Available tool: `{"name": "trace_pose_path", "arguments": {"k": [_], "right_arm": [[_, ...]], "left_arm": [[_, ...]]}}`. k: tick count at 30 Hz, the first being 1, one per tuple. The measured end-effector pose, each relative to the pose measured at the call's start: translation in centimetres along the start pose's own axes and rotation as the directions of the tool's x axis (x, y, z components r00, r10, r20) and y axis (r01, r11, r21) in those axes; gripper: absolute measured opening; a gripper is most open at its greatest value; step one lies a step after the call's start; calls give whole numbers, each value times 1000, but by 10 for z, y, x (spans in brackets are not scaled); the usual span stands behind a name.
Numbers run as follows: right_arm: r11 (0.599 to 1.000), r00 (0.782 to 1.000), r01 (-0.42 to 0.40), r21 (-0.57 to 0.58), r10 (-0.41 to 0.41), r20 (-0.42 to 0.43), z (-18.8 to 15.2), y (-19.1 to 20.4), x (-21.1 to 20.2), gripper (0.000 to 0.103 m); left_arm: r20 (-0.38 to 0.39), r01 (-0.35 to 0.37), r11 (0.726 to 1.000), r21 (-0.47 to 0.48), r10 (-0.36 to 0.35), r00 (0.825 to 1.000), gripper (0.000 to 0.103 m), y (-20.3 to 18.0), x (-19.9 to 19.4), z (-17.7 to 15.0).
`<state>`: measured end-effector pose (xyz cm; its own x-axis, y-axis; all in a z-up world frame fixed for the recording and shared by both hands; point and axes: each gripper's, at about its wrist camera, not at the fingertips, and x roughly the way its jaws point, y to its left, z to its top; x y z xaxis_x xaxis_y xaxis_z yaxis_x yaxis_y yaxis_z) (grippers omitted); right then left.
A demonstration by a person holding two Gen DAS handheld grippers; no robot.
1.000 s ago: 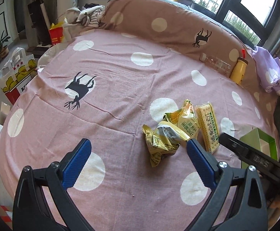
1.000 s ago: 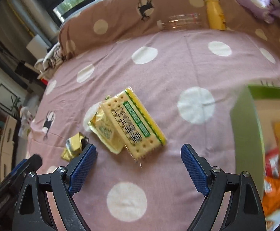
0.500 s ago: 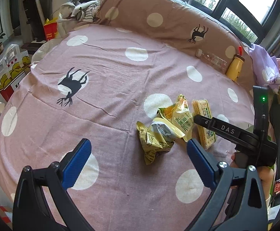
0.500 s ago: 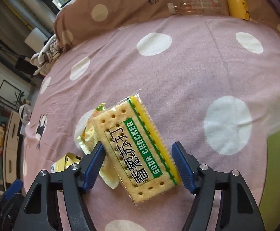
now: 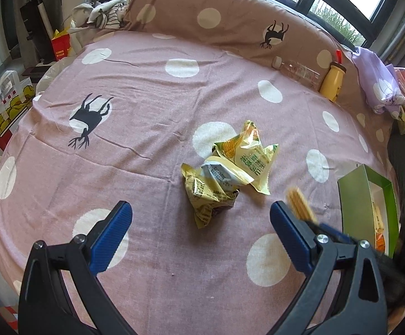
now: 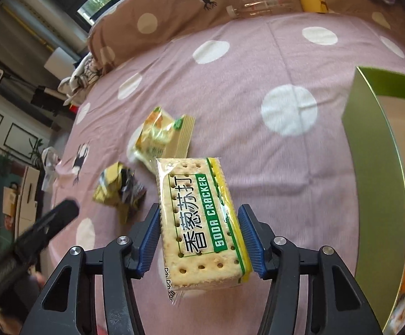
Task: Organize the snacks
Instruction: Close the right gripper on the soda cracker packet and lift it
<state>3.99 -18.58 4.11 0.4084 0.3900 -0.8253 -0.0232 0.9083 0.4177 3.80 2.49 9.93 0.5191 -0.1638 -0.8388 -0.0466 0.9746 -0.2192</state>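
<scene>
My right gripper (image 6: 199, 234) is shut on a soda cracker pack (image 6: 199, 217) and holds it lifted above the pink bedspread; the pack's end also shows, blurred, in the left wrist view (image 5: 300, 203). A yellow snack bag (image 5: 247, 156) and a crumpled yellow wrapper (image 5: 208, 192) lie together mid-bed; both also show in the right wrist view, the bag (image 6: 160, 134) and the wrapper (image 6: 118, 189). My left gripper (image 5: 199, 231) is open and empty, just short of the wrapper. A green box (image 5: 356, 201) holding snacks stands at the right, also in the right wrist view (image 6: 369, 145).
A brown dotted bolster (image 5: 230, 22) runs along the far side of the bed. A clear bottle (image 5: 297, 68) and a yellow bottle (image 5: 332, 81) lie against it. Purple cloth (image 5: 378, 83) sits far right. Bags and boxes (image 5: 4, 109) stand on the floor at left.
My right gripper closed on the soda cracker pack and lifted it off the bed, toward the green box. The left gripper stayed open and barely moved.
</scene>
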Motion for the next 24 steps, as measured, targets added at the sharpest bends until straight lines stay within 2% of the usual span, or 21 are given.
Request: {"name": "trace_pose_path", "arguments": {"k": [4, 8, 12, 15, 16, 19, 23, 24], "right_arm": [[999, 999, -24, 43, 25, -40, -13, -3, -2, 57], [998, 999, -43, 55, 44, -9, -13, -10, -13, 61], [993, 995, -73, 88, 66, 75, -9, -23, -37, 68], [990, 991, -91, 108, 79, 108, -7, -32, -46, 70], [988, 990, -100, 118, 87, 113, -7, -35, -46, 70], [974, 982, -175, 147, 163, 94, -7, -41, -42, 71], [969, 982, -183, 168, 173, 70, -11, -43, -32, 71], [969, 983, -182, 167, 174, 62, -11, -43, -29, 71]], "left_arm": [[-11, 29, 1000, 8, -28, 1000, 100, -6, 0, -4], [-44, 70, 997, 26, -69, 997, 100, -16, 3, -9], [-104, 173, 984, 36, -168, 980, 99, -31, 7, -17], [-143, 198, 978, 56, -189, 972, 97, -46, 12, -25], [-159, 209, 975, 70, -196, 968, 93, -53, 14, -29], [-206, 246, 963, 111, -220, 954, 92, -69, 19, -39], [-248, 263, 950, 170, -217, 944, 90, -88, 27, -52], [-264, 270, 946, 181, -217, 940, 86, -91, 29, -55]]}}
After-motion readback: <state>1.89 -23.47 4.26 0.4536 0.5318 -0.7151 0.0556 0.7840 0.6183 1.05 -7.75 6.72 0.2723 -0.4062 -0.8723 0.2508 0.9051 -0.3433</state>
